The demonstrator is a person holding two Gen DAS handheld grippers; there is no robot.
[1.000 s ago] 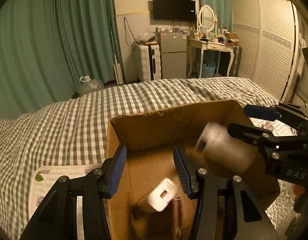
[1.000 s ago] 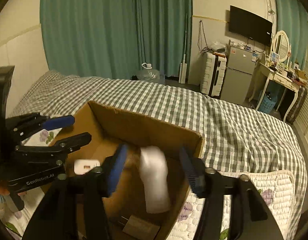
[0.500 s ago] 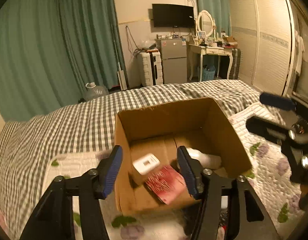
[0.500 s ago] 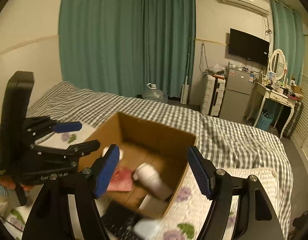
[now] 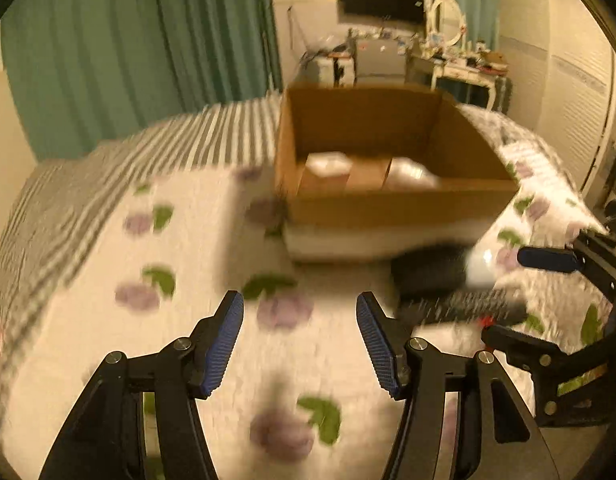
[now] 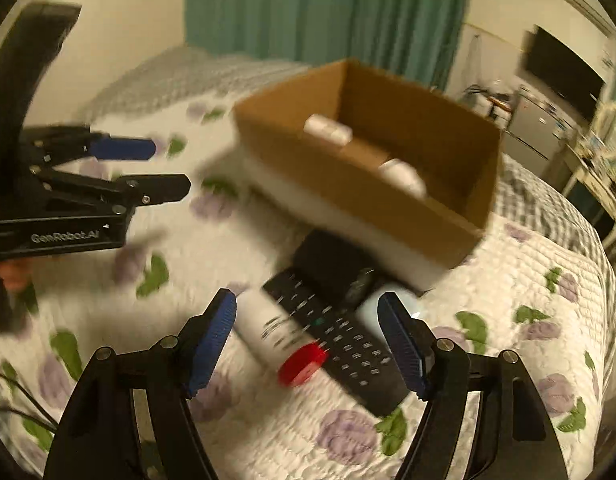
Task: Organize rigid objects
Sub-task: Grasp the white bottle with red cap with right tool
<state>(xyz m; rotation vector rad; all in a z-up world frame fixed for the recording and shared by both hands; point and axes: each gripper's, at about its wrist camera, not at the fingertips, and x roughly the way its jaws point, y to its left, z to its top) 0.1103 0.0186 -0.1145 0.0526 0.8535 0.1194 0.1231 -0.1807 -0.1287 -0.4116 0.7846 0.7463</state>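
Hovering low in the right wrist view, the right gripper [image 6: 307, 340] has its jaws spread and empty above a white bottle with a red cap [image 6: 278, 338] and a black remote control [image 6: 339, 340], which lie touching, just in front of the cardboard box [image 6: 347, 196]. The left gripper [image 5: 300, 342] is also spread, over bare floral quilt [image 5: 148, 248]. One risk, I think, is that closing here catches bottle and remote together, because they lie so close, and the round bottle may roll on the soft quilt.

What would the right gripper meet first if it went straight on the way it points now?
Probably the black remote control and the white bottle with a red cap lying beside it; both sit between the open right gripper's fingers. Depth is unclear.
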